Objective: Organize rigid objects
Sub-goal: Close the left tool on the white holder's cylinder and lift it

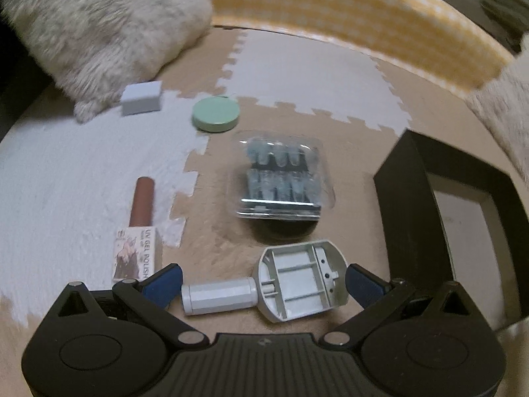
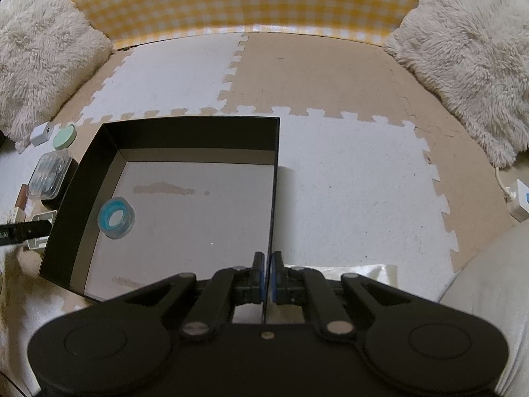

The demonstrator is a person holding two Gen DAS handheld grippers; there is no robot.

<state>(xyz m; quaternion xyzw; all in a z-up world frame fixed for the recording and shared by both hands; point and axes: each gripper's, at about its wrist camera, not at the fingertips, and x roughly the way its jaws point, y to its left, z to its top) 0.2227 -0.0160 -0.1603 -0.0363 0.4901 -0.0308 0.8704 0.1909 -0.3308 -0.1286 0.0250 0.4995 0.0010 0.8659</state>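
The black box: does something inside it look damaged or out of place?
Yes. The black box has brownish scuffs on its pale floor, as if the lining were torn off. Only the blue tape roll lies inside, near the left wall.

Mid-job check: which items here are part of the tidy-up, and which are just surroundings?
Job:
black box
blue tape roll, in the box
grey metal tool
clear nail-tip case
UV gel polish box
green round tin
small white cube

Surroundings:
fluffy cushions
foam mat
white charger
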